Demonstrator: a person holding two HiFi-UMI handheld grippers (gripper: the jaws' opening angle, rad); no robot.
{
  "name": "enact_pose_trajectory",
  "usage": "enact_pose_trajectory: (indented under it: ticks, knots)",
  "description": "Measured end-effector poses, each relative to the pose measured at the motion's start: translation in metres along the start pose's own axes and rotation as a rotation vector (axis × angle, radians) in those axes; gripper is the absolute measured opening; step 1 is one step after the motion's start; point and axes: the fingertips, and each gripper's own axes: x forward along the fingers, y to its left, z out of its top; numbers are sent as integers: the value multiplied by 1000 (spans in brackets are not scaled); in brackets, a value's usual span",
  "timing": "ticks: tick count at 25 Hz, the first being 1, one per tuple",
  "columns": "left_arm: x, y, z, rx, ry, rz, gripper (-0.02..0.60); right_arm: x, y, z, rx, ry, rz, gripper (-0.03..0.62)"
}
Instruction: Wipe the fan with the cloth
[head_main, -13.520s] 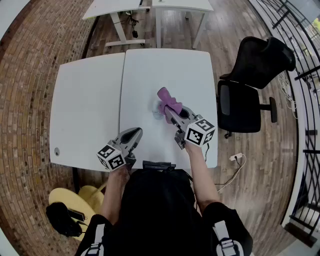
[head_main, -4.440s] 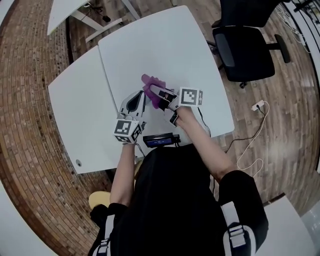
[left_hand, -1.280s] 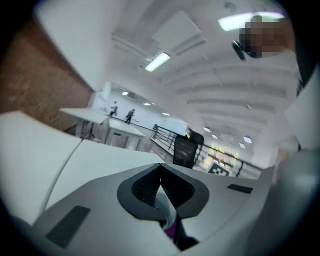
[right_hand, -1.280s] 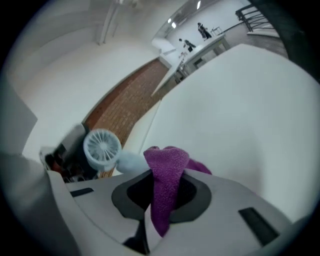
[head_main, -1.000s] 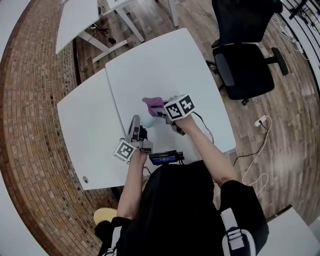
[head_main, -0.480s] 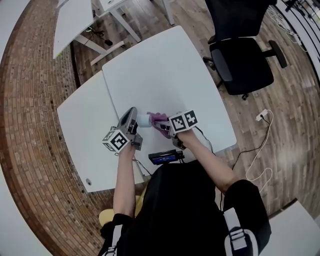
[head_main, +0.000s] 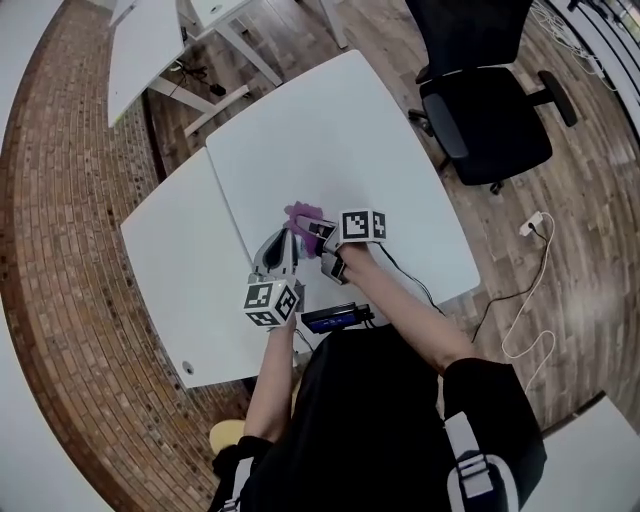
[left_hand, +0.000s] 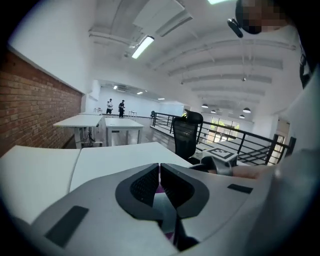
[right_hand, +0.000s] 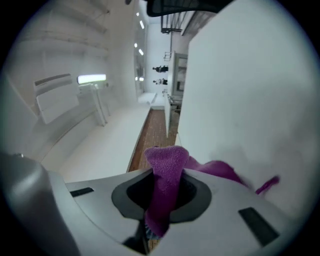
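Observation:
On the white table (head_main: 340, 130) my two grippers meet near the front edge. The purple cloth (head_main: 303, 213) hangs from my right gripper (head_main: 315, 228), which is shut on it. In the right gripper view the cloth (right_hand: 167, 170) is pinched between the pads and sticks up past the right gripper (right_hand: 165, 181). My left gripper (head_main: 283, 243) points at the cloth from below, its tips close to the right gripper's. The left gripper (left_hand: 159, 167) has its pads together. A pale surface and a bit of purple show through the gap behind them. The fan is hidden between the grippers.
A black office chair (head_main: 485, 95) stands off the table's far right corner. A small black device (head_main: 338, 318) sits at the near edge by my body. A second white table (head_main: 170, 270) adjoins on the left. A cable and plug (head_main: 530, 225) lie on the wood floor.
My left gripper has swung in toward the right one and rolled. The pale fan that showed between the tips is now covered. The cloth has stayed in the right jaws.

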Motion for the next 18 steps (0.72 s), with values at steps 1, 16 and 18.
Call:
enact_pose_trajectory:
  ticks: [1,16,18]
  knots:
    - [1,-1,-3,26,17,1,0,1,-16,-7,37,5,-27,40]
    - [0,-1,-6,130,12,40,0,-5,-120,-12,-476,339,-516,41]
    - [-1,-1,-6,122,7,39,0,-15,-117,4,-643,374,-612,41]
